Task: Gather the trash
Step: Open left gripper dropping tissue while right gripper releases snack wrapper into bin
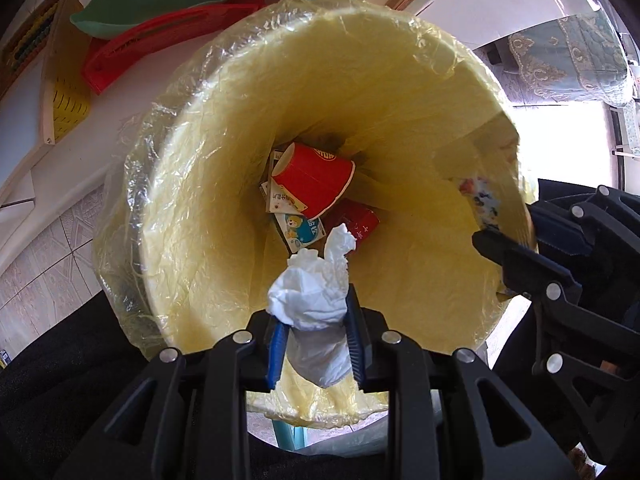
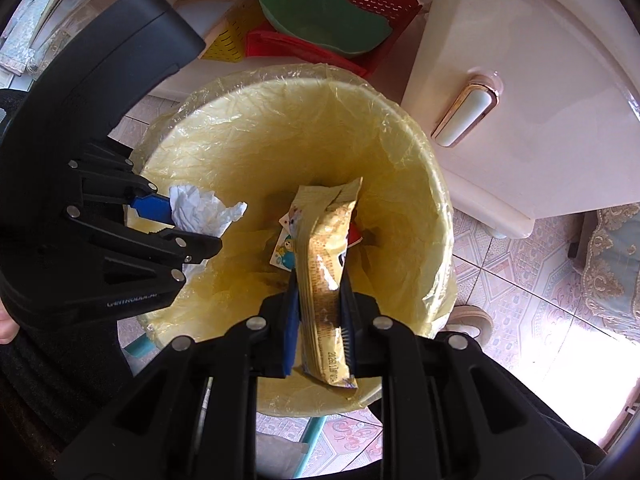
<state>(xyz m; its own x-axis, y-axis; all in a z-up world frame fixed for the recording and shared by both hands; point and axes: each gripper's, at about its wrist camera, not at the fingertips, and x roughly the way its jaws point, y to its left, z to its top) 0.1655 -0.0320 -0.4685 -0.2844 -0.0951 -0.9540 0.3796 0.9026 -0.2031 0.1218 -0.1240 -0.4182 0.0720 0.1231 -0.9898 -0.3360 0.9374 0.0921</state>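
A bin lined with a yellow plastic bag (image 1: 224, 184) fills both views, and its rim also shows in the right wrist view (image 2: 400, 132). At its bottom lie a red paper cup (image 1: 316, 178) and small printed cartons (image 1: 300, 232). My left gripper (image 1: 316, 320) is shut on a crumpled white tissue (image 1: 312, 292) over the bin's mouth; the tissue also shows in the right wrist view (image 2: 200, 210). My right gripper (image 2: 320, 304) is shut on a gold snack wrapper (image 2: 326, 276) held above the bin. The wrapper's end shows at the bin's right rim in the left wrist view (image 1: 482, 200).
A white cabinet (image 2: 520, 100) with a gold-rimmed handle (image 2: 466, 114) stands close behind the bin. A green dish (image 2: 324, 16), red plastic trays (image 1: 152, 44) and a yellow basket (image 1: 68, 104) lie beyond the bin. The floor is patterned tile (image 2: 500, 272).
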